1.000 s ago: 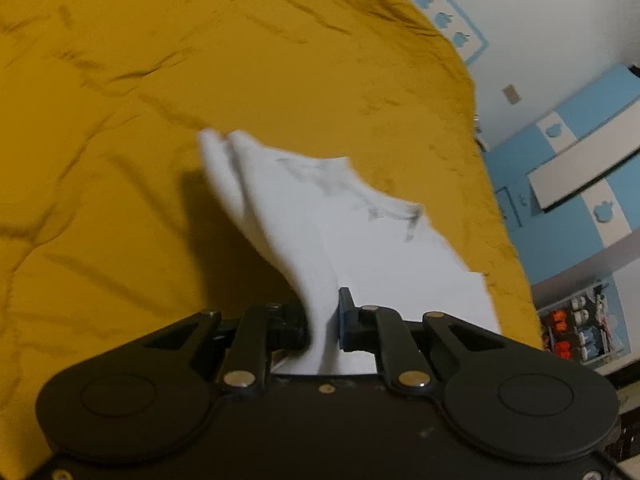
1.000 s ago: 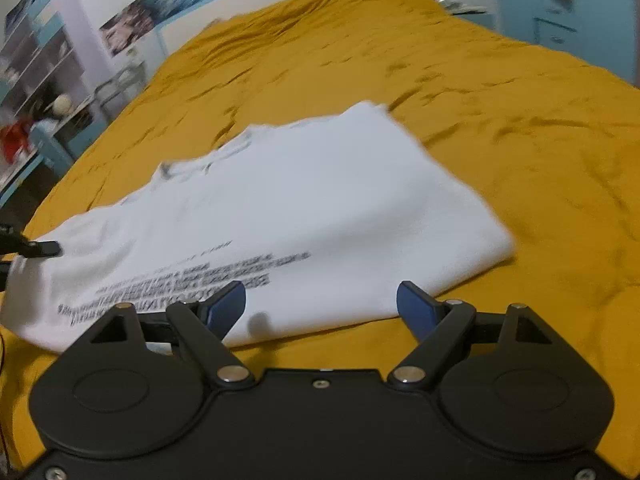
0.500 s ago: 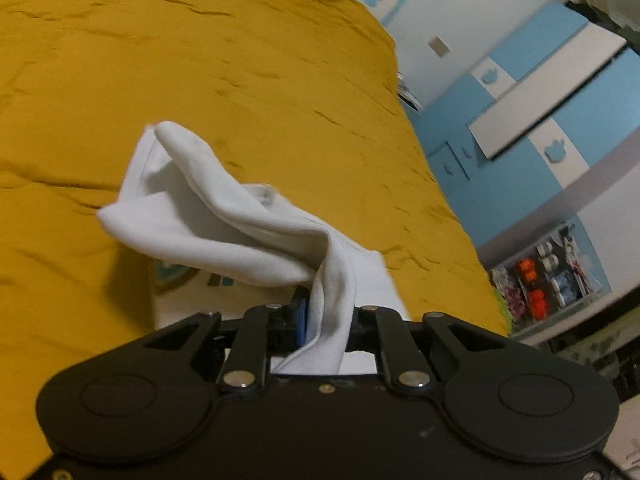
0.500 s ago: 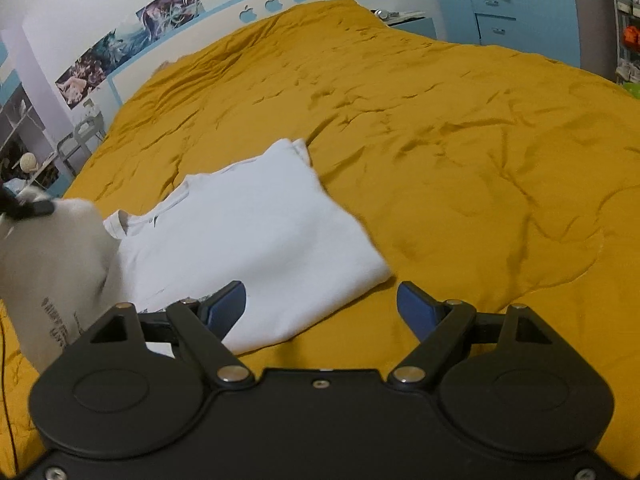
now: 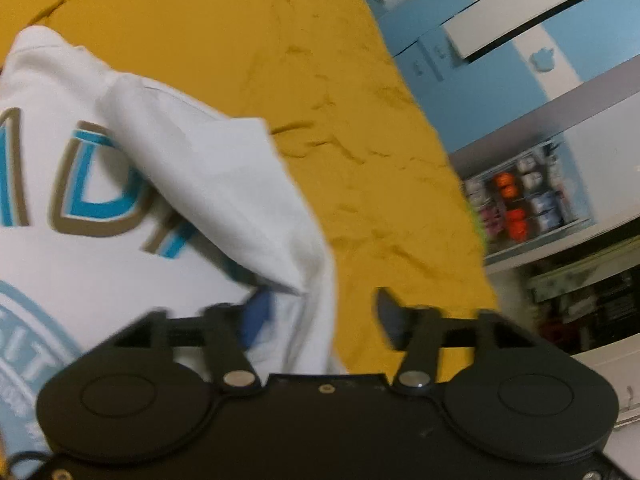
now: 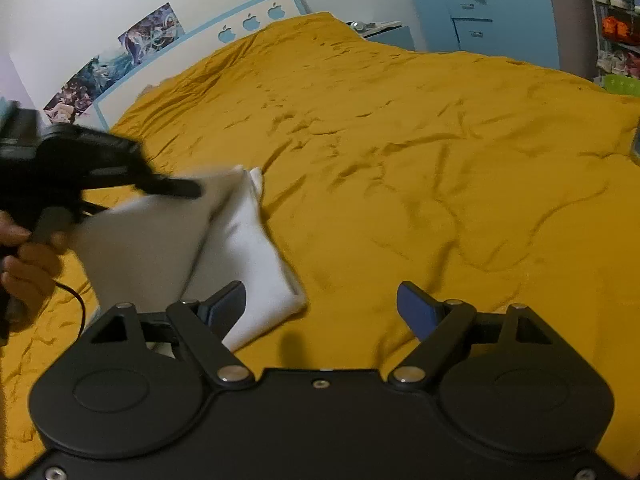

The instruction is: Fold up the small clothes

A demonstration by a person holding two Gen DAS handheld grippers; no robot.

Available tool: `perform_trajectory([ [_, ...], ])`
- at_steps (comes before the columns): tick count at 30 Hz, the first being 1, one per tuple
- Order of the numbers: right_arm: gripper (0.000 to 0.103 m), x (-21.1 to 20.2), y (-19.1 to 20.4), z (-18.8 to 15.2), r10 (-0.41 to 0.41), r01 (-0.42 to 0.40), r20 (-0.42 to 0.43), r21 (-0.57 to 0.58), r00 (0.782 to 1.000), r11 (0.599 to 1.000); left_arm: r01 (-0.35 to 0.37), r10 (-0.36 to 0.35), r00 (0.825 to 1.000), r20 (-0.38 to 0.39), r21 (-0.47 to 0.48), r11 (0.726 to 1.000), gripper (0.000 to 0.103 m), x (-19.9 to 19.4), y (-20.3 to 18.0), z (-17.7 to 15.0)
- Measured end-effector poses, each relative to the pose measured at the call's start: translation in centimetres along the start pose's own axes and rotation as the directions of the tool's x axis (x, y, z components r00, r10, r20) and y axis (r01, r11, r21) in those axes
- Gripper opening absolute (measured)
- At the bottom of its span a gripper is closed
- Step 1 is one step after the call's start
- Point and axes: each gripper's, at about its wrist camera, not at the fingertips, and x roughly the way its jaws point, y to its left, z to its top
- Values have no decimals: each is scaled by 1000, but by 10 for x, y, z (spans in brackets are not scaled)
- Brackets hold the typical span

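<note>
A white T-shirt (image 5: 160, 184) with blue and gold letters (image 5: 92, 184) lies partly folded on the mustard bedspread (image 5: 320, 60). My left gripper (image 5: 324, 312) hovers low over its near edge and its jaws are opening. A flap of the shirt lies between the fingers, but the pads do not press it. In the right wrist view the shirt (image 6: 248, 256) is a folded bundle at lower left, with a lifted flap under the left gripper (image 6: 188, 190), held by a hand (image 6: 28, 256). My right gripper (image 6: 320, 304) stands open over bare bedspread (image 6: 400, 160), just right of the shirt's corner.
The bed's right edge drops off toward a blue and white wardrobe (image 5: 500, 60) and a shelf of shoes (image 5: 520, 200). A headboard with apple shapes (image 6: 248, 24), posters (image 6: 120, 60) and a nightstand (image 6: 380, 30) stand at the far end. A cable (image 6: 76, 300) trails from the left gripper.
The left gripper carried the shirt's edge across over the rest of the shirt, then let go as its jaws parted. The right gripper drifted a little and stayed open.
</note>
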Motion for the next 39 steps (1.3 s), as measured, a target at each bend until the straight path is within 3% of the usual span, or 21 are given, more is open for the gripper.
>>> perform_trajectory([
  [3,84,-2,-2,2,-5,5,3,-14,1000,1000,14,-18,999,47,78,997,67,-24,-11,-1],
  [7,84,-3,6,9,21,-20,17,-46,1000,999,44,-55,988,142,75,996,68,-86,-1,-5],
  [10,84,-4,17,15,36,-32,40,-103,999,994,-4,-10,979,206,70,998,74,-126,19,-16],
  [13,84,-2,23,21,47,-43,39,-113,998,993,-93,85,971,224,28,995,74,-148,55,-37],
  [18,84,-2,31,24,101,-99,20,-75,995,992,-142,145,973,179,-28,990,74,-151,97,-77],
  [24,76,-9,32,20,154,-155,17,41,988,987,-105,112,983,145,-58,993,74,-133,107,-103],
  [29,71,5,29,15,199,-195,-34,101,979,976,-118,123,983,136,-46,992,76,-119,104,-102],
  [32,60,20,30,18,231,-225,-37,128,972,966,-124,130,983,132,-54,991,76,-117,104,-101],
  [34,58,28,34,22,253,-245,-41,141,966,959,-130,137,983,123,-61,990,76,-118,107,-102],
  [35,41,32,37,24,265,-256,-53,134,963,957,-133,140,983,120,-62,989,76,-117,106,-102],
  [36,16,34,40,26,269,-260,-68,116,961,959,-140,146,982,120,-59,988,76,-117,104,-103],
  [39,12,23,52,34,254,-253,-43,24,966,967,-142,146,981,127,-46,989,76,-121,98,-101],
])
